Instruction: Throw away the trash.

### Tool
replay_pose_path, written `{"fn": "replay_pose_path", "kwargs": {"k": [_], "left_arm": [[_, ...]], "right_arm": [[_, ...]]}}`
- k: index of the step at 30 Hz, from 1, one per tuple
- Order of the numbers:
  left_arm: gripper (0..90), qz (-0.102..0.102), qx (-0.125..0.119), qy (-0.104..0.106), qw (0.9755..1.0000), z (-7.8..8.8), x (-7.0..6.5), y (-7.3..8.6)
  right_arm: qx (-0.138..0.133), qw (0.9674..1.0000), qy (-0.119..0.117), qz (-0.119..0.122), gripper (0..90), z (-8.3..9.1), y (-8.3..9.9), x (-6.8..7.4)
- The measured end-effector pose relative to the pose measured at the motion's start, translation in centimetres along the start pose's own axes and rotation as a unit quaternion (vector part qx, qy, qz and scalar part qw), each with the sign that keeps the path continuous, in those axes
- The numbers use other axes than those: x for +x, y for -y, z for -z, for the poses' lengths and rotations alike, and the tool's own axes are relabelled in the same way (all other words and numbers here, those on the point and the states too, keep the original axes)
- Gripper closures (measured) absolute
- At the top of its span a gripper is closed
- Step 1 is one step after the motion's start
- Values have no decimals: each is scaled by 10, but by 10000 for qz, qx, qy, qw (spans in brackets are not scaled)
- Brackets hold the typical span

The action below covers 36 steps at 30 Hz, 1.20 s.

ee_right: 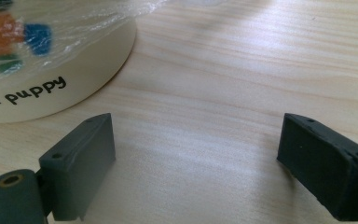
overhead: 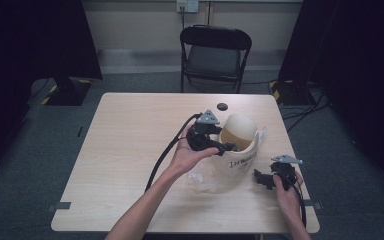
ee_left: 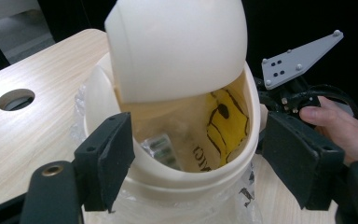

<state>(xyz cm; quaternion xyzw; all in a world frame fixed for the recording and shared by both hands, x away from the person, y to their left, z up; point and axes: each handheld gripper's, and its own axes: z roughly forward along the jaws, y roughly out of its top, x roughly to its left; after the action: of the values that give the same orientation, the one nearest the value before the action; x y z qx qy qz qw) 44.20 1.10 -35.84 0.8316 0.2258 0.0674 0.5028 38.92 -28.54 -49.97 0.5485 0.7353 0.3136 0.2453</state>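
High view has the cream bin (overhead: 235,150) standing toward the counter's (overhead: 130,150) right edge, its domed swing lid (overhead: 238,126) tipped back. Left tongs (overhead: 228,147) hover over the rim, jaws parted and gripping nothing, likely having just let something drop inside; a yellow printed wrapper (ee_left: 226,123) and a small packet (ee_left: 161,149) lie within. Right tongs (overhead: 261,178) rest wide and idle on the counter beside the base, probably to steady it. Readable print: "puppy" (ee_right: 37,91)

The bin (ee_right: 51,60) is cut off by the frame edge, its print partly lost.
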Motion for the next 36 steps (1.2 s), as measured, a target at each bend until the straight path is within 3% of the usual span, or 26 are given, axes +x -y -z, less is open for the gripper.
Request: {"fn": "replay_pose_path", "kwargs": {"k": [7,11,14,26,29,33,36], "left_arm": [[203,110,-92,-62,9999,6,3,1],[192,58,-63,-75,9999,10,5,5],[193,146,-15,-49,9999,15,7,9],[193,200,23,-453,9988,45,21,25],[184,306,-112,-453,9984,52,25,28],[177,347,-95,-633,9973,63,31,35],[189,350,-3,-919,9952,72,33,43]], "right_arm": [[1,10000,-1,-3,101,0,0,0],[1,10000,0,-5,102,0,0,0],[0,10000,0,-2,102,0,0,0],[0,10000,0,-2,102,0,0,0],[0,10000,1,-5,102,0,0,0],[0,10000,0,-3,101,0,0,0],[0,10000,-1,-3,101,0,0,0]]}}
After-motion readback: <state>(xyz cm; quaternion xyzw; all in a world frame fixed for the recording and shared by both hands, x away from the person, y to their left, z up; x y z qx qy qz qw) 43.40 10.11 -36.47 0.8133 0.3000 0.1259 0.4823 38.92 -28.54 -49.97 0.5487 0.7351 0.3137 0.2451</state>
